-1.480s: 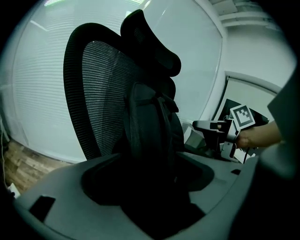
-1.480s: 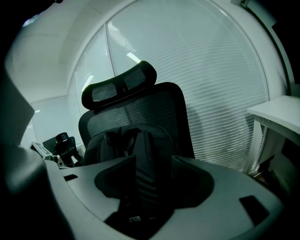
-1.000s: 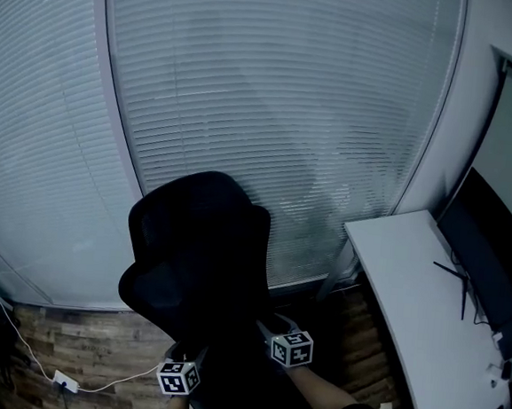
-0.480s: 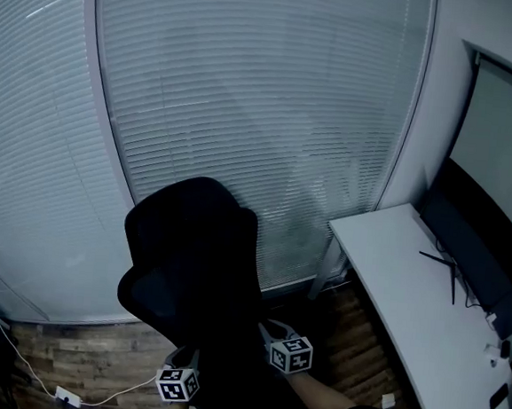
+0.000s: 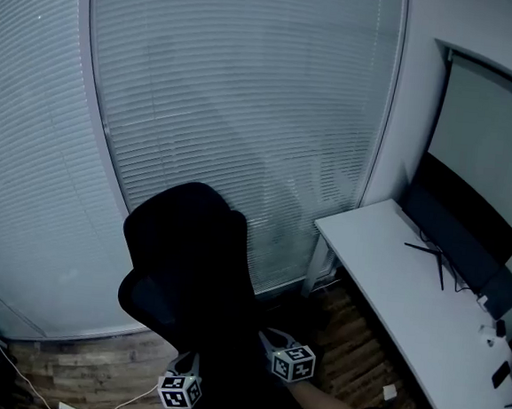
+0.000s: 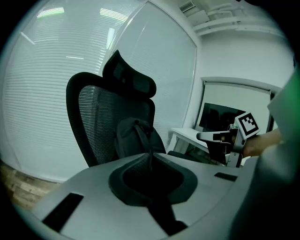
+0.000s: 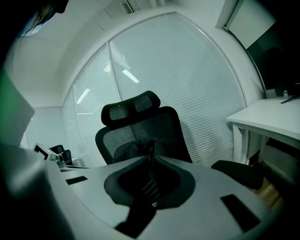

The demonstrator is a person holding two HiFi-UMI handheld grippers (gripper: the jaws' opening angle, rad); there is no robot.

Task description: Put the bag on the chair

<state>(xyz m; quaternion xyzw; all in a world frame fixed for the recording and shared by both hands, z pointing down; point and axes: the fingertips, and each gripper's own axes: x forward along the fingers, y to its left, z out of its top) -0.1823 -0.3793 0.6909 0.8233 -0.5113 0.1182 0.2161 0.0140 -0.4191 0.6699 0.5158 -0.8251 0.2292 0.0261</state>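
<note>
Your left gripper [image 6: 150, 155] is pinched together, empty; right gripper [image 7: 151, 153] closing on nothing; backpack [image 6: 131, 138] on office chair [image 6: 93, 119] at twelve o'clock.

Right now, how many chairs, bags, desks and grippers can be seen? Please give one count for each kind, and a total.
chair: 1
bag: 1, on the chair
desk: 1
grippers: 2, the left gripper shut and empty, the right gripper with jaws closing and nothing between them
total: 5
</note>
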